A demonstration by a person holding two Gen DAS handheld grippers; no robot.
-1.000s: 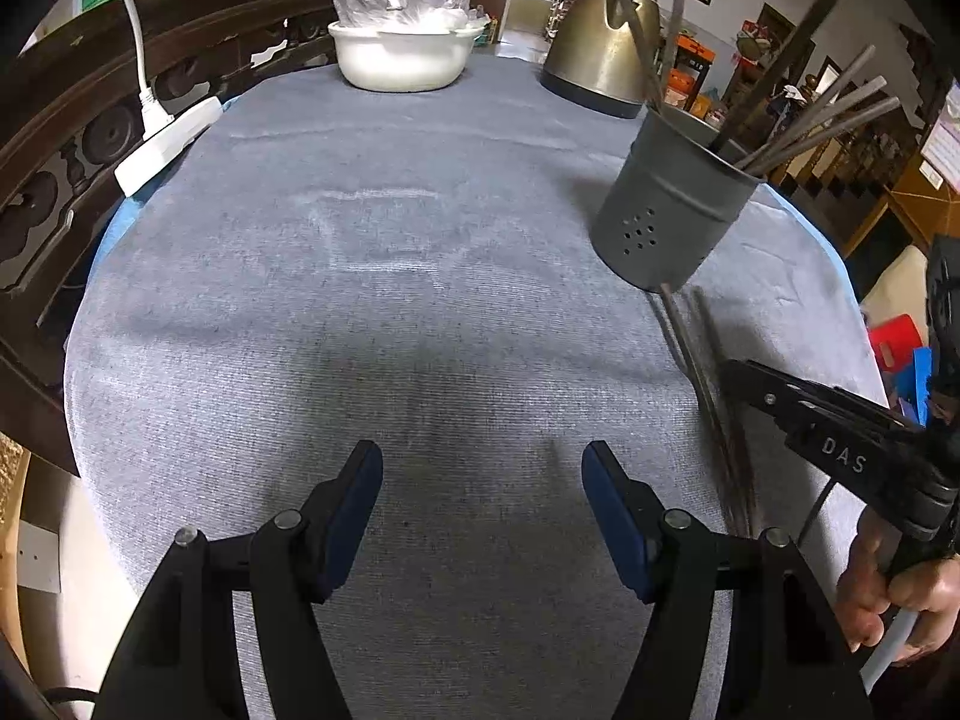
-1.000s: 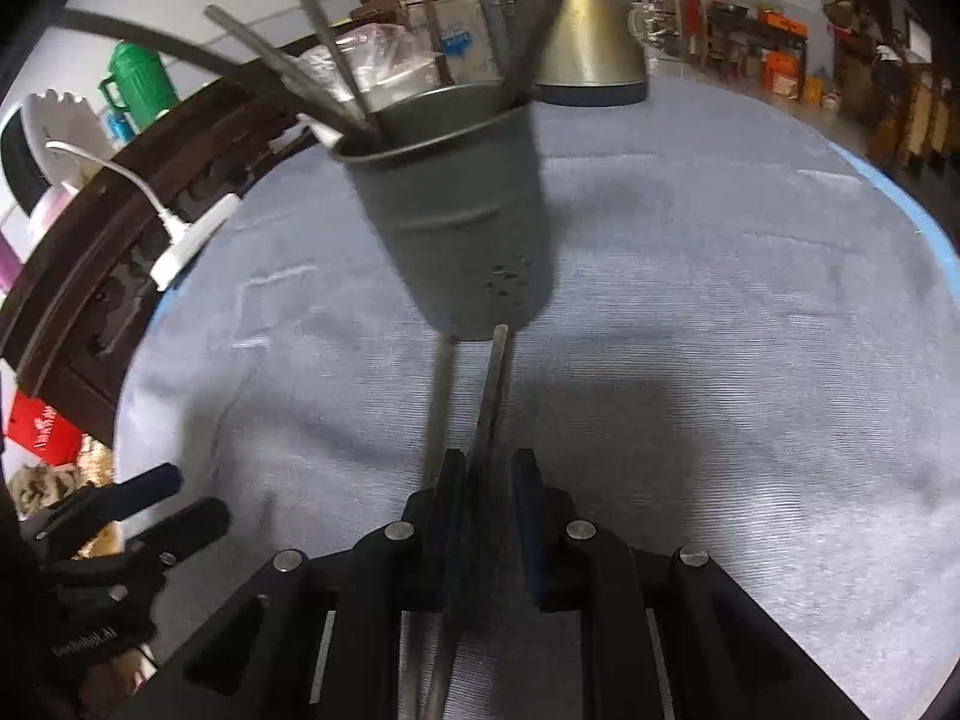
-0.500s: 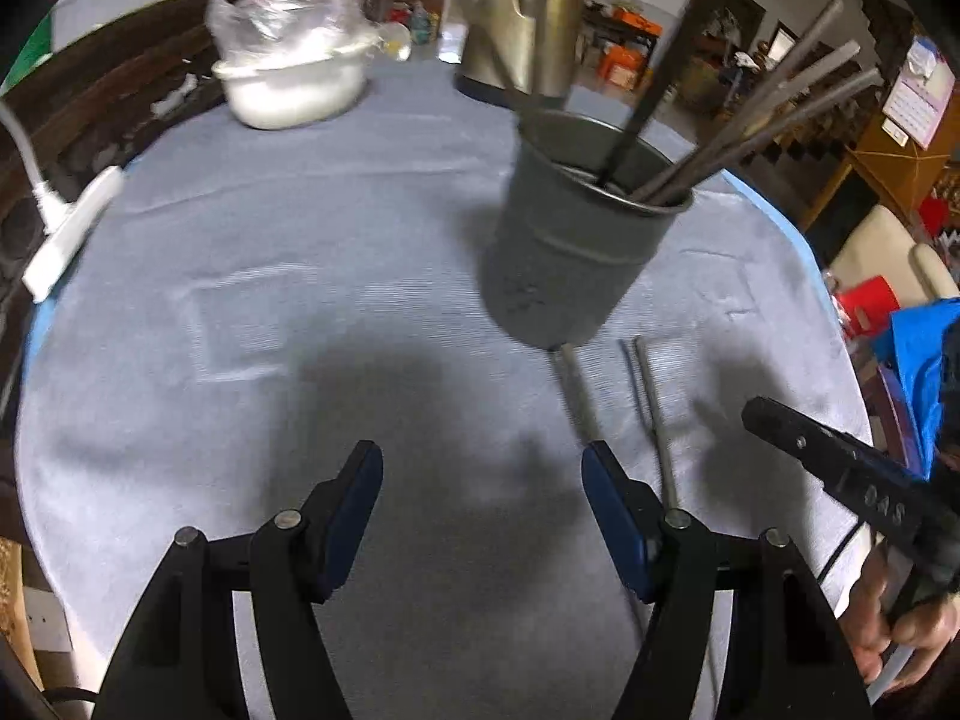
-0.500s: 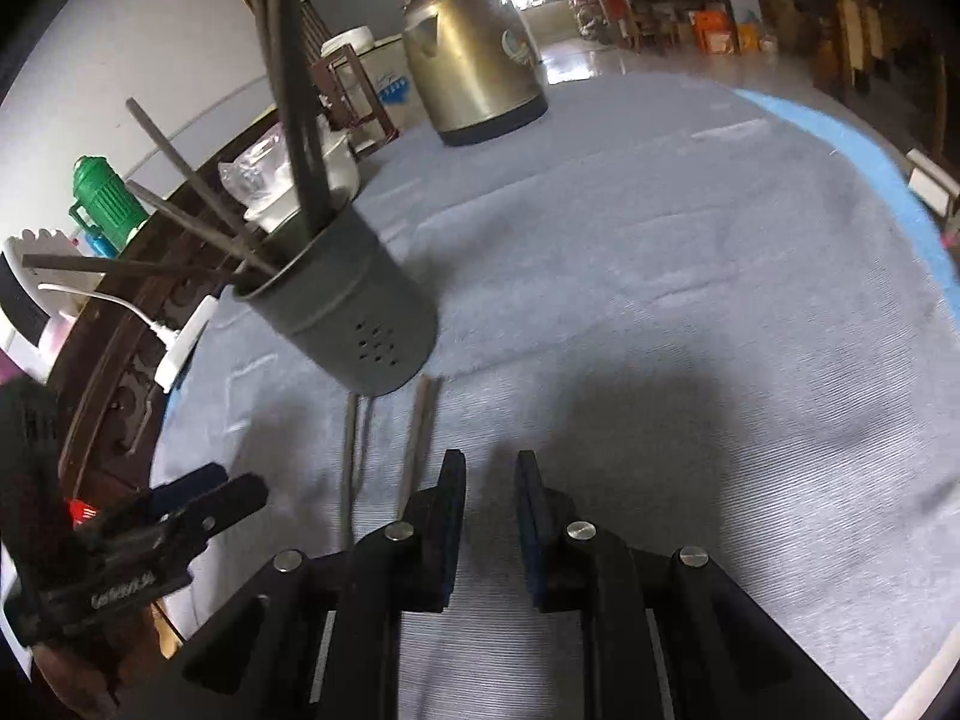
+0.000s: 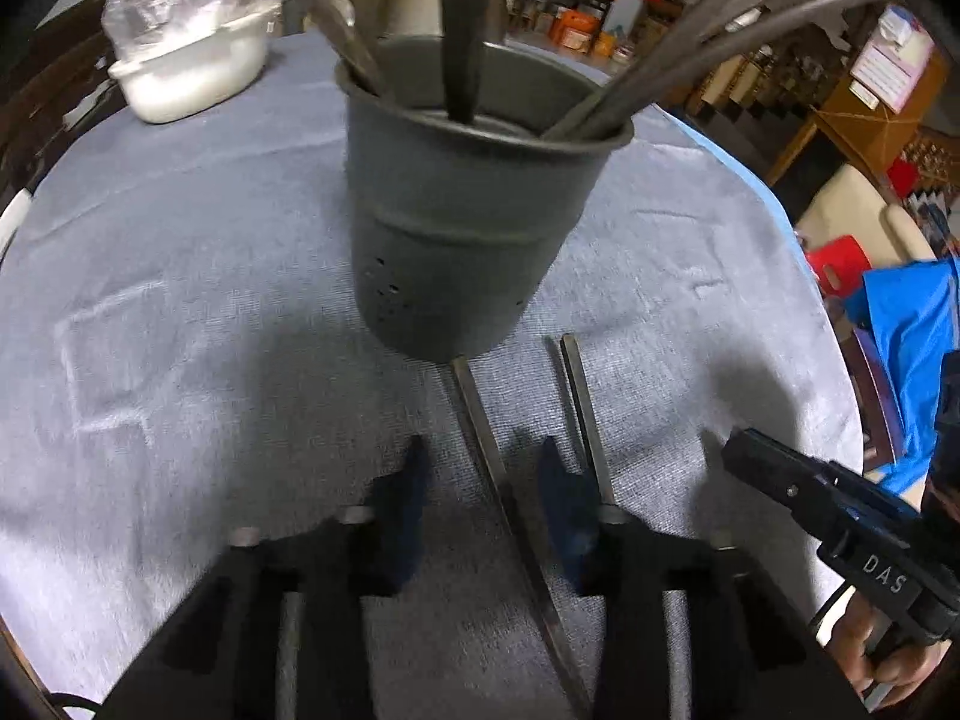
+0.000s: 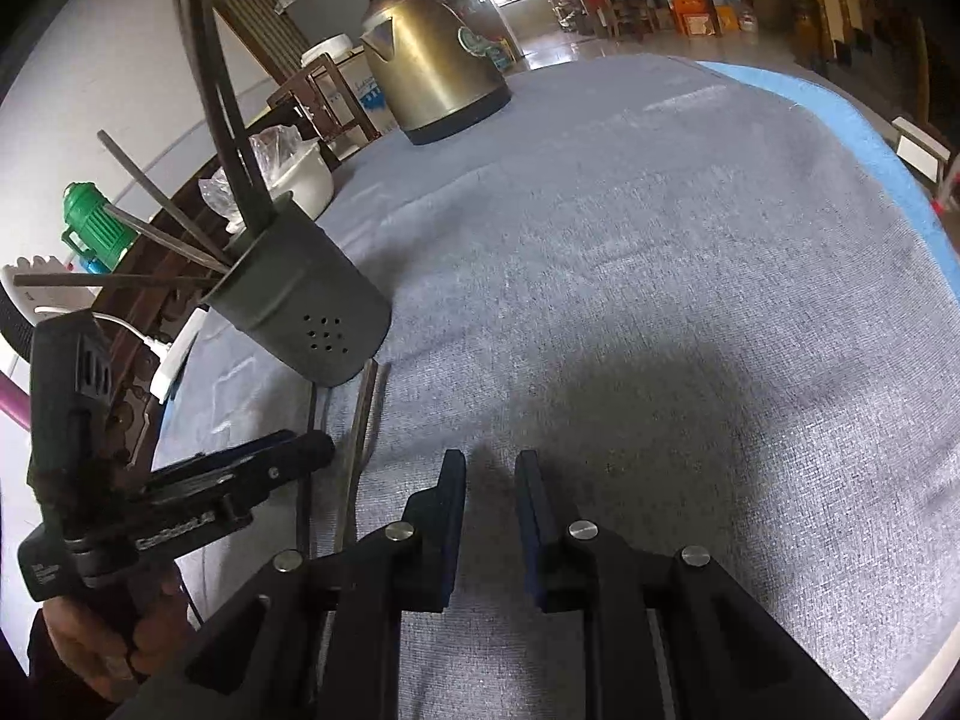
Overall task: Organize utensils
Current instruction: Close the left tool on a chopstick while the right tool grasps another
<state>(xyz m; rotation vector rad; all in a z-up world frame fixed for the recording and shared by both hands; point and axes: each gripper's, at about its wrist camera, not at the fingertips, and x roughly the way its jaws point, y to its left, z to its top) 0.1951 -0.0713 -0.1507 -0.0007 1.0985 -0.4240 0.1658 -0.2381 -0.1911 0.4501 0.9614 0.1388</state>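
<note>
Both wrist cameras look steeply down, close to the grey cloth-covered table (image 5: 180,276); both show the dark perforated metal cup (image 5: 462,228) (image 6: 312,312).

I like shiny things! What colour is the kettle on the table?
The kettle is a shiny brassy gold with a dark base, best seen from the right wrist view.

Bare cloth (image 6: 690,312) right of holder (image 6: 300,306); kettle (image 6: 432,72) at far edge; bowl (image 5: 192,60) far left
</note>
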